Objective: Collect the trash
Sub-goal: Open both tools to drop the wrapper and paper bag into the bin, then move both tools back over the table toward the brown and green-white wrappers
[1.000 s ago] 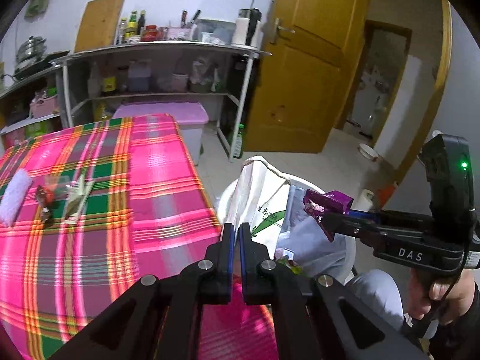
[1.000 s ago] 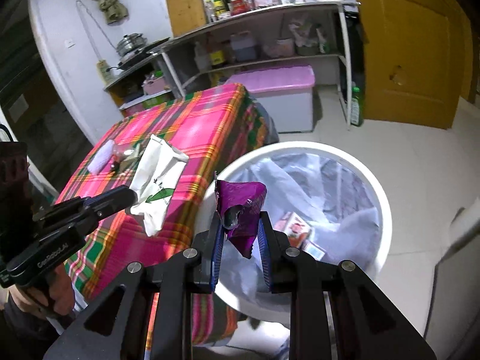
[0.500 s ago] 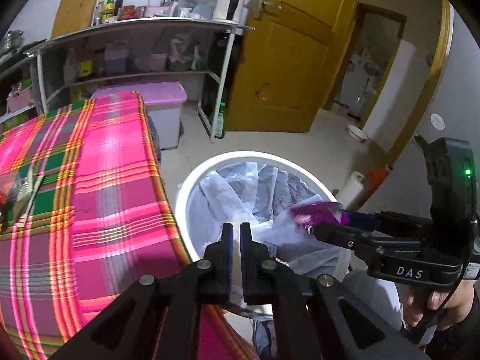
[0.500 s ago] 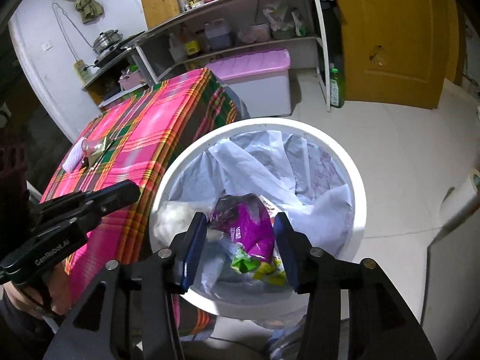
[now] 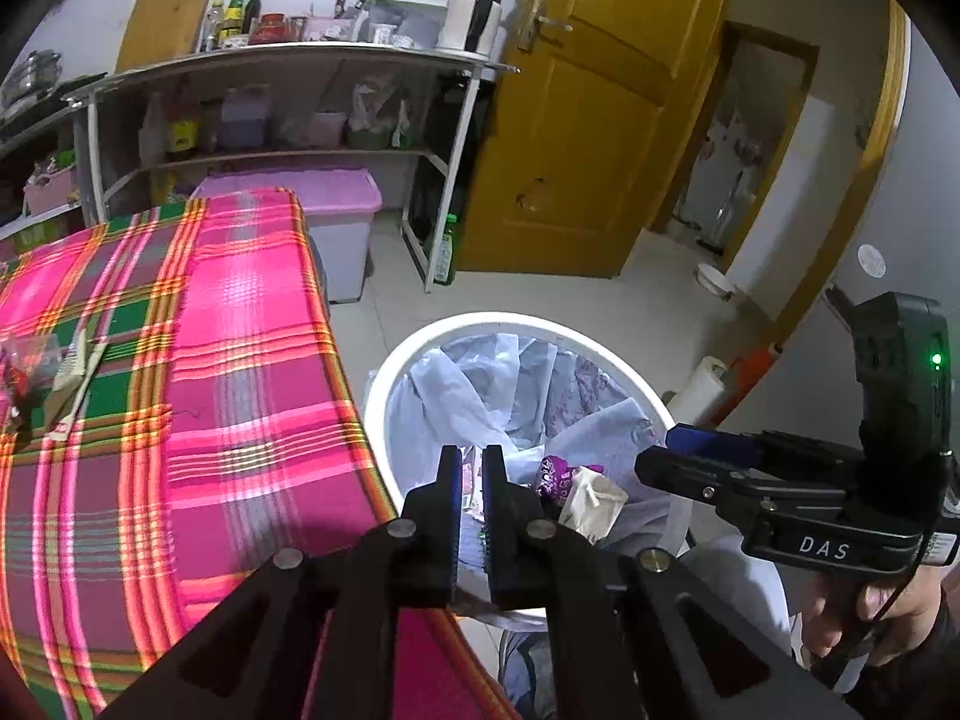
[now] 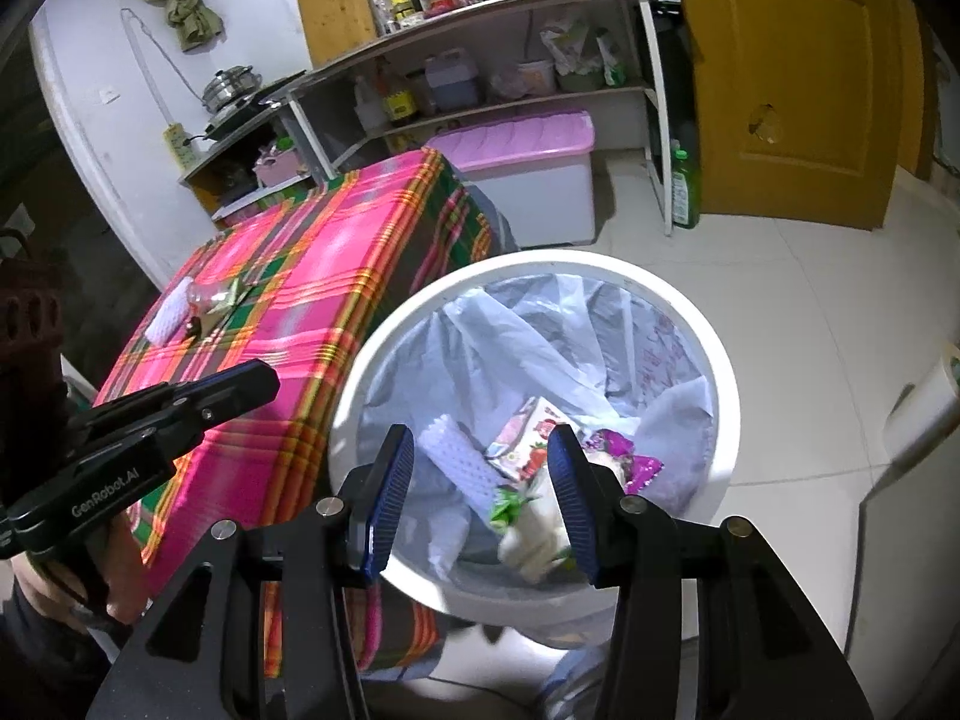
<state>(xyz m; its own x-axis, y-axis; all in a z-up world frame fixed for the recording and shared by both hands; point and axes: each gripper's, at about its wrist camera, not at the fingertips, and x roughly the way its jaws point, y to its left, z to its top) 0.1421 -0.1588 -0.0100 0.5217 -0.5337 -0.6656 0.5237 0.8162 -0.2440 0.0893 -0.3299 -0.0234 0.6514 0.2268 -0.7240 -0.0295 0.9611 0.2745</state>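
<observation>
So the right tool point(image 6: 483, 495) is hanging over the round white plastic bin point(image 6: 714, 354) with its ribbed blue pads spread wide and nothing between them. The left tool point(image 5: 472, 480) sits at the bin's near rim, black fingers a narrow gap apart, gripping nothing.

The trash is down in the bin: a crinkly purple foil wrapper point(image 6: 624, 450), a glossy snack packet with strawberries printed on it point(image 6: 528, 444), a white foam net sleeve point(image 6: 459, 459) and a crumpled off-white paper bag point(image 5: 591, 501), all resting on the thin, wrinkled translucent liner bag point(image 6: 528, 330).

More bits are left on the surface with the pink and green plaid cloth point(image 6: 324, 276): another white foam sleeve point(image 6: 171, 315) and some clear crumpled plastic point(image 6: 210, 299) right beside it.

My guess at the risk: that plastic is slippery and feather-light, so a pinch could squirt it off the edge, and the loose cloth could bunch up into the pads.
</observation>
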